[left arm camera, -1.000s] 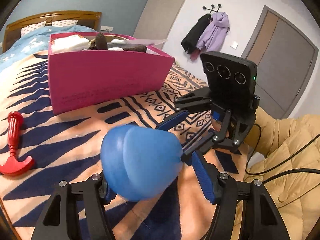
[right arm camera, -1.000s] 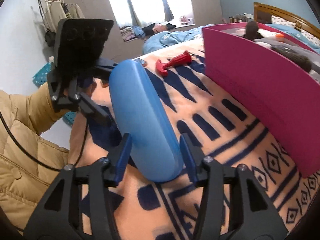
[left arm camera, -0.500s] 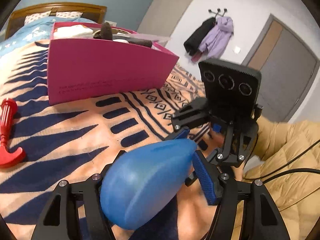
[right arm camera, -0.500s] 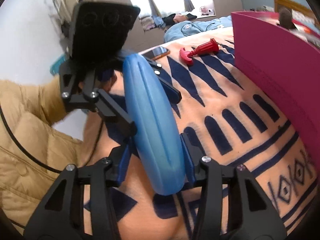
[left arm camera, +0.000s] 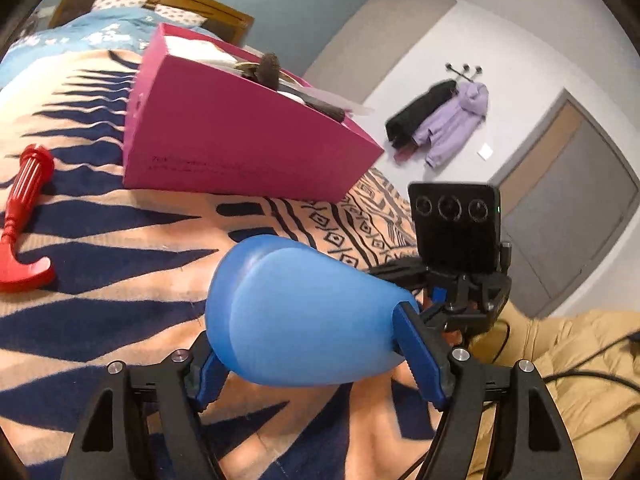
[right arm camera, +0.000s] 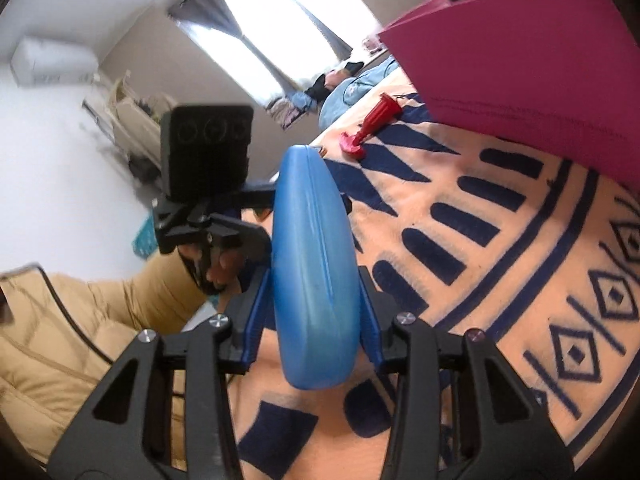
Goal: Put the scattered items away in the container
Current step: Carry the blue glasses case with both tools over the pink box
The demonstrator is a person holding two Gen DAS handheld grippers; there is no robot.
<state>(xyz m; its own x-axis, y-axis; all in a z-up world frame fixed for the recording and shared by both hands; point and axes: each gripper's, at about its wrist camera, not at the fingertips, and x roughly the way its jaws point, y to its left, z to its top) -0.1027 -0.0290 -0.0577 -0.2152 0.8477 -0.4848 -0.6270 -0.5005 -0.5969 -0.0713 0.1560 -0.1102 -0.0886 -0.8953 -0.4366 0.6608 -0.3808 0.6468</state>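
Note:
A blue glasses case hangs above the patterned bedspread, held at both ends. My left gripper has it between its blue pads, which touch the case's wide sides while the jaws are opening. From the opposite end my right gripper is closing, its pads against the narrow sides of the blue case. The pink box stands further up the bed with several items inside. A red toy hammer lies on the bedspread to the left.
A person in a tan padded jacket holds both tools at the bed's edge, with black cables trailing over the sleeves. The pink box fills the upper right of the right wrist view, with the red hammer beyond the case.
Both grippers have rolled, and the case now sits tilted with its wide side across the left jaws. The right jaws have narrowed onto the case and the left jaws have spread wider.

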